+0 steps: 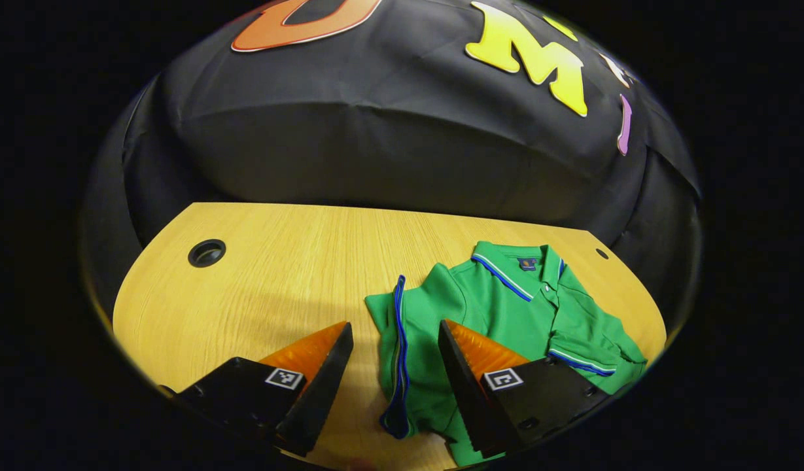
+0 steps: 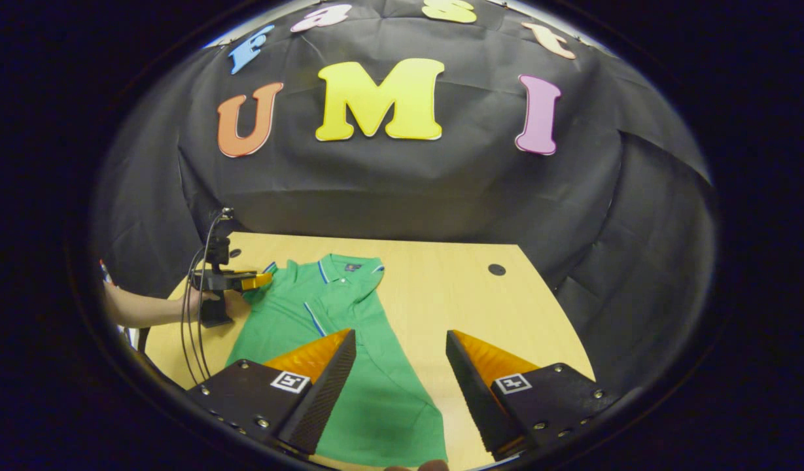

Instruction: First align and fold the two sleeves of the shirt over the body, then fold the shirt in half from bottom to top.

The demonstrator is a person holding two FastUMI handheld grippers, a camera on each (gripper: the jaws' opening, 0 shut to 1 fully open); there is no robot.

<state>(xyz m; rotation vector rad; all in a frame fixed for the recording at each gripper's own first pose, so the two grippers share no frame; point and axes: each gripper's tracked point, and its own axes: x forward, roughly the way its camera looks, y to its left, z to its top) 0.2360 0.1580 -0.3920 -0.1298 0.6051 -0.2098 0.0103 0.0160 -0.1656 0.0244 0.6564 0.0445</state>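
Wooden table carries the shirt; I hold both claws, left and right, wide open, empty, above it. Grabbing one layer could drag the folded sleeve loose.

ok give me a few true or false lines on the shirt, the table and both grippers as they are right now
1. The green polo shirt lies on a wooden table. True.
2. The right gripper is shut on the shirt's hem. False: its fingers stand open, holding nothing.
3. The left gripper is open, with the shirt's blue-trimmed edge between its fingers. True.
4. The shirt's collar lies at the near end of the table. False: it lies toward the booth's wall.
5. The table has a round hole in it. True.
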